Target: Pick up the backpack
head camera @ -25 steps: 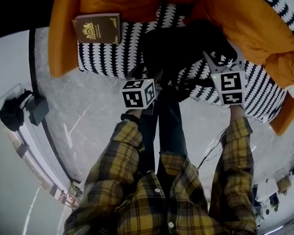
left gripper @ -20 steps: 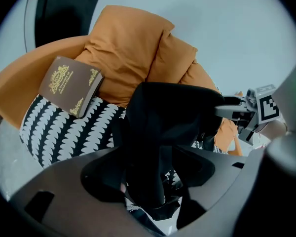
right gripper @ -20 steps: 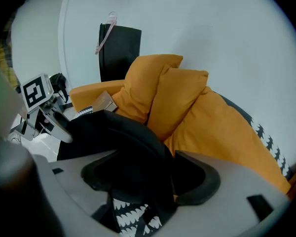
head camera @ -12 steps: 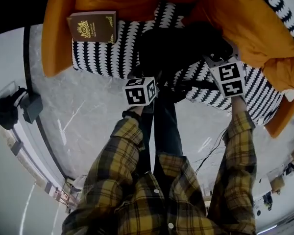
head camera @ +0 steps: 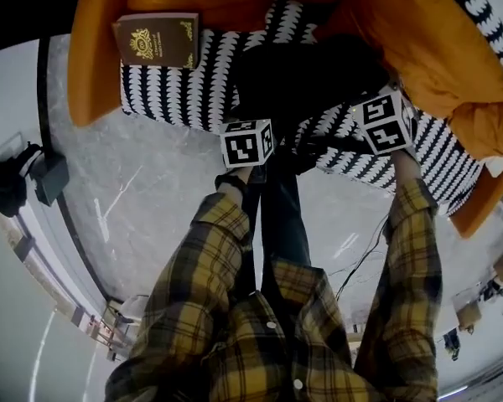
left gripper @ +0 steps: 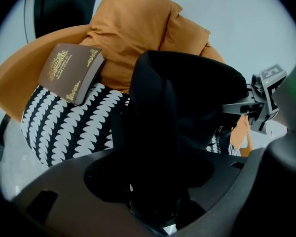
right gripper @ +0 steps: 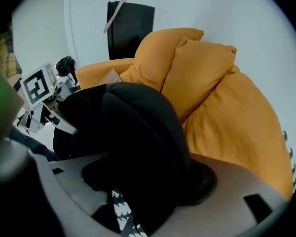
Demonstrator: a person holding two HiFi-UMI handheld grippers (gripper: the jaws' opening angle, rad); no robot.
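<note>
The black backpack (head camera: 306,74) lies on the black-and-white patterned seat (head camera: 184,90) of an orange armchair. My left gripper (head camera: 250,132) is at its near left side and my right gripper (head camera: 373,111) at its near right side. In the left gripper view a thick fold of the backpack (left gripper: 187,98) runs down between the jaws of the left gripper (left gripper: 153,194), which is shut on it. The right gripper view shows the backpack (right gripper: 128,127) bulging over the right gripper (right gripper: 143,191), also shut on it. The fabric hides all the fingertips.
A brown book (head camera: 157,40) with gold print rests on the seat's left part. Orange cushions (head camera: 427,40) rise behind and to the right of the backpack. Grey marble floor (head camera: 151,199) lies in front of the chair, with a dark object (head camera: 8,187) at far left.
Both grippers have shifted a little farther in toward the seat and the backpack, the right one up and to the left. The book has not moved.
</note>
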